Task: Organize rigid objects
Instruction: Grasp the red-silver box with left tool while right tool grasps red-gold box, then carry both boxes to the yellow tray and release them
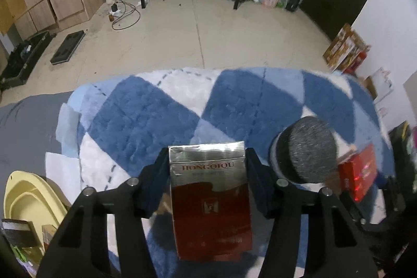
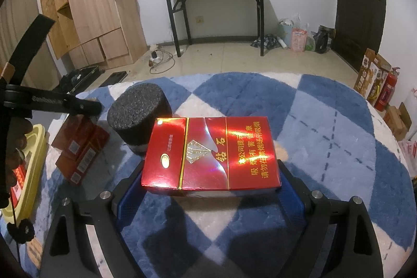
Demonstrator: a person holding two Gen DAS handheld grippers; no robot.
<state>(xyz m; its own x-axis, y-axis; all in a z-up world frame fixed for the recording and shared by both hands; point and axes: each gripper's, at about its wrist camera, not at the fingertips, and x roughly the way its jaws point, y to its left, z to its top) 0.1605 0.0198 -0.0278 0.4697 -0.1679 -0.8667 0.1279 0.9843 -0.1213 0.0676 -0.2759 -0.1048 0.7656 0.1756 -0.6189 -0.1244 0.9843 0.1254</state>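
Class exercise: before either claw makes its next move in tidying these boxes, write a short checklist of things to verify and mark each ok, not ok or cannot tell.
1. Left claw pinches the silver-and-red HONGQIQU box on both sides: ok.
2. Right claw holds the red diamond box: ok.
3. Diamond box clear of the black foam cylinder: cannot tell.
4. Yellow tray has free space: cannot tell.
5. Blue-and-white rug ahead is free for setting down: ok.
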